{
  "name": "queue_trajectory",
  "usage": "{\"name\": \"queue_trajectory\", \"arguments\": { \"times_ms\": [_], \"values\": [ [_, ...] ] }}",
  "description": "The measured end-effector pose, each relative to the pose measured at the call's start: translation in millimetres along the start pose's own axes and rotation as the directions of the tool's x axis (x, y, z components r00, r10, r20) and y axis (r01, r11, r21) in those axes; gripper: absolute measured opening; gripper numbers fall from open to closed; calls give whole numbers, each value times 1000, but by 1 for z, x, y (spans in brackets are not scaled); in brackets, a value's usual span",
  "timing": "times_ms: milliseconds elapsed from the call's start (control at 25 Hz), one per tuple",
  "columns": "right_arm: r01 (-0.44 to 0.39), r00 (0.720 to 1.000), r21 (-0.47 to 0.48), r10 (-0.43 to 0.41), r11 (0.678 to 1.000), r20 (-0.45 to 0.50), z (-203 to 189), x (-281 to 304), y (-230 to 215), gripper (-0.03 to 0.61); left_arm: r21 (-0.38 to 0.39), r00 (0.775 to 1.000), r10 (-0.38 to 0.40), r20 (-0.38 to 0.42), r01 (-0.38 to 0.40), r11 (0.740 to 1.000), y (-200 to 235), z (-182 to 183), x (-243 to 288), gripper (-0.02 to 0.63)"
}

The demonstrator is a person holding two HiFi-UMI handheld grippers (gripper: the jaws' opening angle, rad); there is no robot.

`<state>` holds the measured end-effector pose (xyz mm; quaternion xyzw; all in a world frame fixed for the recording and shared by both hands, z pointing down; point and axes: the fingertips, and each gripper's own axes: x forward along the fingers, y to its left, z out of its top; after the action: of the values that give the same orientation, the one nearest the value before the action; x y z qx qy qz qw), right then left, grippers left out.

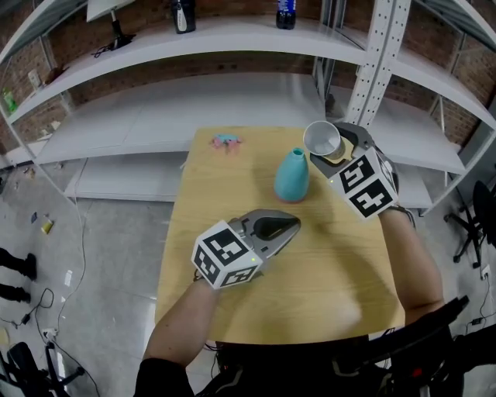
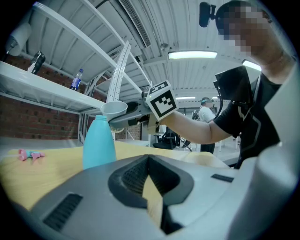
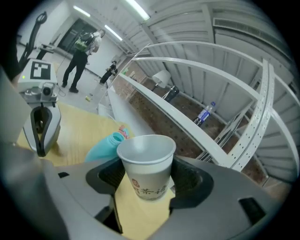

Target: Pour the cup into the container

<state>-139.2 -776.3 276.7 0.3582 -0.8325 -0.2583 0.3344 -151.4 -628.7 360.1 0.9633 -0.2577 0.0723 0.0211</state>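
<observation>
A white paper cup (image 1: pixel 322 138) (image 3: pixel 146 165) with red and dark print is held in my right gripper (image 1: pixel 335 153) (image 3: pixel 145 190), which is shut on it. The cup hangs tilted, its rim beside the narrow mouth of a teal bottle-shaped container (image 1: pixel 292 176) (image 3: pixel 105 144) (image 2: pixel 99 140) that stands upright on the wooden table (image 1: pixel 325 279). In the left gripper view the cup (image 2: pixel 114 108) sits just above the container's neck. My left gripper (image 1: pixel 280 227) (image 2: pixel 149 185) rests low over the table near the container, shut with nothing in it.
A small pink and blue object (image 1: pixel 226 141) (image 2: pixel 29 154) lies at the table's far left. White metal shelving (image 1: pixel 232 46) curves behind the table, with two bottles (image 1: pixel 285 13) on its top shelf. People stand far off in the room (image 3: pixel 80 56).
</observation>
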Motion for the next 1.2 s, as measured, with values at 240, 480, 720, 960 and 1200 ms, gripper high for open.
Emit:
{"name": "queue_trajectory", "arguments": {
  "times_ms": [240, 480, 720, 960, 1200],
  "values": [
    [-92, 995, 284, 76, 954, 66, -23, -7, -6, 307, 2, 1000, 0, 3, 0, 1000, 0, 0, 0, -2],
    [-83, 995, 466, 46, 881, 90, -60, -14, -20, 307, 1, 1000, 0, -6, 0, 1000, 1, 0, -2, -2],
    [-53, 996, 604, 3, 795, 84, -99, -19, -32, 307, 1, 1000, 5, -5, -5, 1000, 3, 1, 0, -2],
    [-51, 995, 688, -24, 724, 99, -123, -23, -31, 307, 1, 1000, 5, -8, -5, 1000, 2, 0, 0, -2],
    [-72, 995, 708, 6, 703, 96, -138, -17, -15, 307, 4, 1000, 5, -8, -5, 1000, 2, 0, -1, -2]
  ]
}}
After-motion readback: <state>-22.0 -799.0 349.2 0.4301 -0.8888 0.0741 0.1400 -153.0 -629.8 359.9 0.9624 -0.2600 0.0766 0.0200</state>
